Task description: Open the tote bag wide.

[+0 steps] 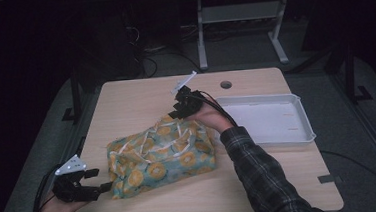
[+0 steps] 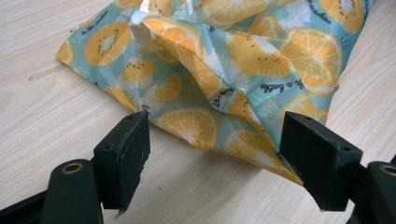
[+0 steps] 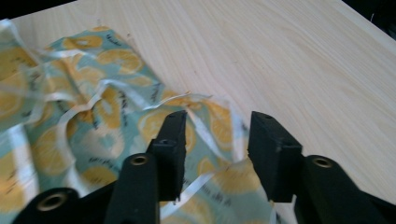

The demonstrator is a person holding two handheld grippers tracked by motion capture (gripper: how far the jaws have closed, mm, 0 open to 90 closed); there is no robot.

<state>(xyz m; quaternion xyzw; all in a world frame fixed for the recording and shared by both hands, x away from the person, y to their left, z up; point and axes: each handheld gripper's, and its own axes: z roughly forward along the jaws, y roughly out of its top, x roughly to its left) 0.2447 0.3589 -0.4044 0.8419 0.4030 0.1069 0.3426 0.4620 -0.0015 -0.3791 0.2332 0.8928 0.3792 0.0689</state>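
Fruit-print cloth (image 1: 162, 157): crumpled teal fabric with orange slices, lying mid-desk (image 1: 125, 98), long axis running from the near-left corner up toward the far right.

High view. Left gripper (image 1: 101, 188) sits low at the cloth's near-left corner, pointing right along the desk edge, forearm entering from the bottom left. Right gripper (image 1: 176, 112) is at the opposite, far-right corner, the plaid sleeve reaching diagonally across from the bottom right. Each hand is nearest its own end of the cloth. White tray (image 1: 298, 133) stands just right of the cloth.

Left gripper view. Left gripper (image 2: 215, 149) has its jaws wide apart, straddling the near hem of the cloth (image 2: 219, 70); the right jaw touches or overlaps the hem, but nothing is pinched. Cloth lies straight ahead.

Right gripper view. Right gripper (image 3: 217, 149) has its jaws partly parted above a cloth (image 3: 93, 121) corner with a white ribbon edge; the pads appear clear of the fabric. Likely next: a corner grasp at each end.
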